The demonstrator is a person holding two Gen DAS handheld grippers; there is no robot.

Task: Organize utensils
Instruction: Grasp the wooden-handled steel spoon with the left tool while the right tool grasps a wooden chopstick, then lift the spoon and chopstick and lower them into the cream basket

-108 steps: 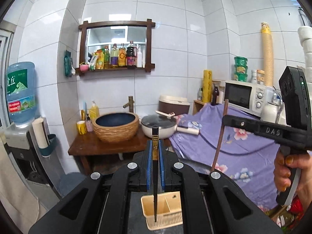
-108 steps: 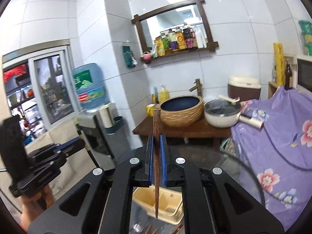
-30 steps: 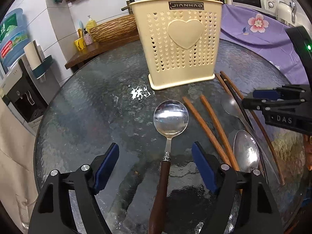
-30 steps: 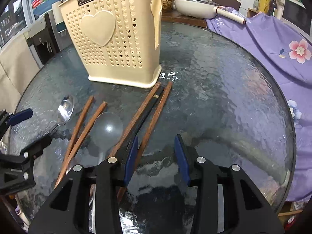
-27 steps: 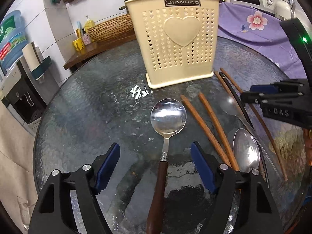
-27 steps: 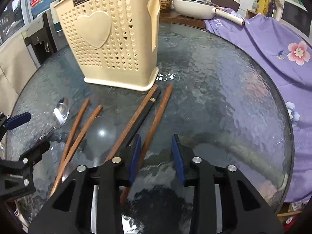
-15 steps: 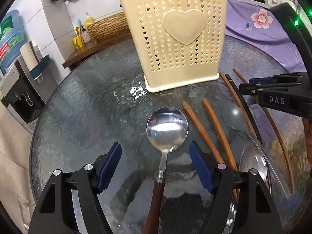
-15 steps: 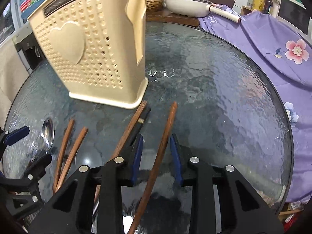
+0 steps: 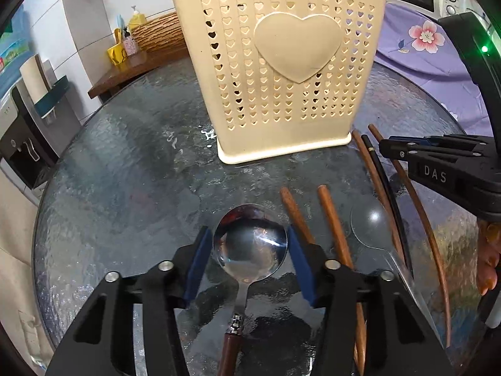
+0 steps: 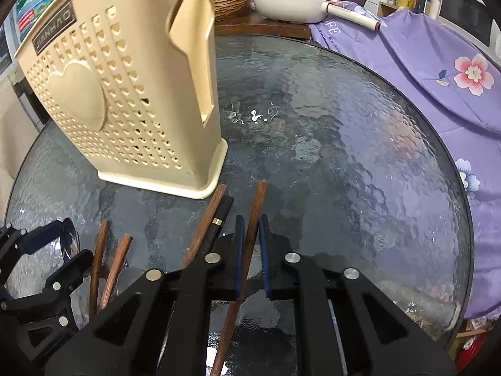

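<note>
A cream perforated utensil holder point(image 9: 281, 69) stands on the round glass table point(image 9: 125, 169); it also shows in the right wrist view point(image 10: 125, 100). My left gripper point(image 9: 249, 244) is open, its blue pads on either side of the bowl of a wood-handled metal spoon point(image 9: 250, 247) lying on the glass. My right gripper point(image 10: 250, 235) straddles one brown chopstick point(image 10: 255, 206) with a narrow gap on each side. More chopsticks point(image 9: 328, 216) and a clear spoon point(image 9: 369, 222) lie between the two grippers.
A purple floral cloth point(image 10: 438, 72) covers the furniture to the right of the table. A white pan point(image 10: 291, 6) and a woven basin point(image 10: 231, 0) stand on a wooden shelf behind. The table's edge point(image 10: 463, 219) curves near on the right.
Both grippers have dropped to the table and moved forward. The left pads have narrowed around the spoon bowl. The right pads have narrowed around one chopstick.
</note>
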